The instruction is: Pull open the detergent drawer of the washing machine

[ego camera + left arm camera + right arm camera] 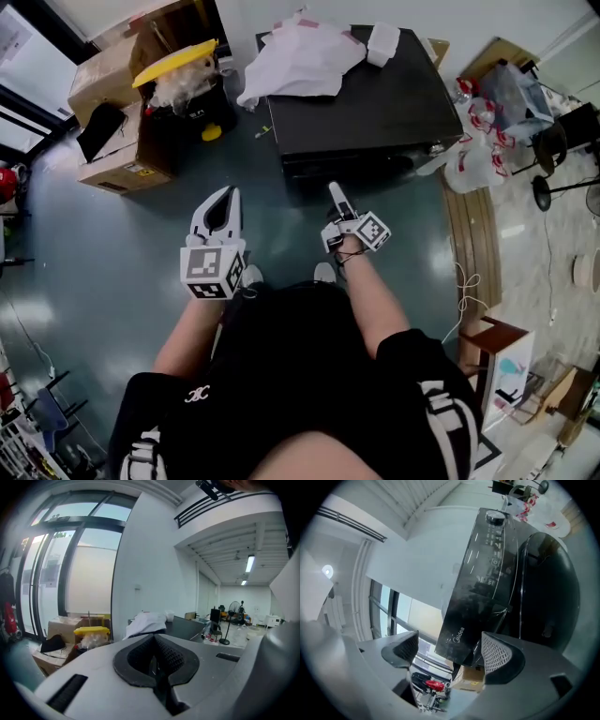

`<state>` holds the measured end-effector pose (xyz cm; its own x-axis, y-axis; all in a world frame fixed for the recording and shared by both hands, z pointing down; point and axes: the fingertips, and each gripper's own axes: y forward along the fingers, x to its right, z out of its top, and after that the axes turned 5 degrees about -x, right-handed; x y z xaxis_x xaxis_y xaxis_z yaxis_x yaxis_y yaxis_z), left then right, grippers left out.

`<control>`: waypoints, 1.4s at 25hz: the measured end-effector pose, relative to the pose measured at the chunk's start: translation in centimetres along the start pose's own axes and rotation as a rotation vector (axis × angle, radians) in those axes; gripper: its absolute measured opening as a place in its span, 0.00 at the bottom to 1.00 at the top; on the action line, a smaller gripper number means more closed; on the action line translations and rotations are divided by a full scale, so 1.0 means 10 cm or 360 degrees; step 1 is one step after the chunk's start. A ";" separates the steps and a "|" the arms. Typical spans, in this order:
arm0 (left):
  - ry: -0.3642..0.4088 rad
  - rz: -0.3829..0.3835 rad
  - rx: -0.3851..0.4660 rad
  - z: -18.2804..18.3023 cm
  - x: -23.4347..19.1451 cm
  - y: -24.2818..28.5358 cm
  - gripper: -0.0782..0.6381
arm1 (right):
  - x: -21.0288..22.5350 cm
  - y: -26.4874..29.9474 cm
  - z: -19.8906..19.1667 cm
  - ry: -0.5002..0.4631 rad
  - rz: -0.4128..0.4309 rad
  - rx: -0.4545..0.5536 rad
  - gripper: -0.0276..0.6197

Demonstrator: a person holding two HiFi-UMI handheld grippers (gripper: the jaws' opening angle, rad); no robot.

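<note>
The black washing machine (pixel 366 112) stands ahead of me, seen from above in the head view. In the right gripper view its front appears turned sideways, with the detergent drawer panel (pixel 457 632) marked Midea, the control strip (pixel 490 536) and the dark round door (pixel 548 583). My right gripper (pixel 335 194) points at the machine's front left. It is open (pixel 450 651), the drawer panel showing in the gap between its pads, apart from them. My left gripper (pixel 225 195) hangs over the floor left of the machine, its jaws shut (pixel 157 660) on nothing.
White cloth (pixel 300 56) lies on the machine's top. Cardboard boxes (pixel 117 103) and a bin with a yellow lid (pixel 178 61) stand at the left. Plastic bags (pixel 478 141) and a fan stand (pixel 548 159) are at the right, a wooden stool (pixel 492 342) nearer me.
</note>
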<state>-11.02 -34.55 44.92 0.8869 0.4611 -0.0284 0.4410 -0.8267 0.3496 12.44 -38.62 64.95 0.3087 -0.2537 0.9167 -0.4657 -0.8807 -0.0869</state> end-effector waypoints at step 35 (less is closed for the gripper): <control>-0.0097 -0.0005 -0.0315 -1.12 -0.34 0.52 0.11 | 0.72 0.51 -0.06 0.0177 0.0502 0.0159 0.23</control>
<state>-13.30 -36.78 57.29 0.8949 0.4383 -0.0842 0.4134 -0.7428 0.5266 11.75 -44.68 71.32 0.0677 -0.4795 0.8749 -0.4384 -0.8020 -0.4057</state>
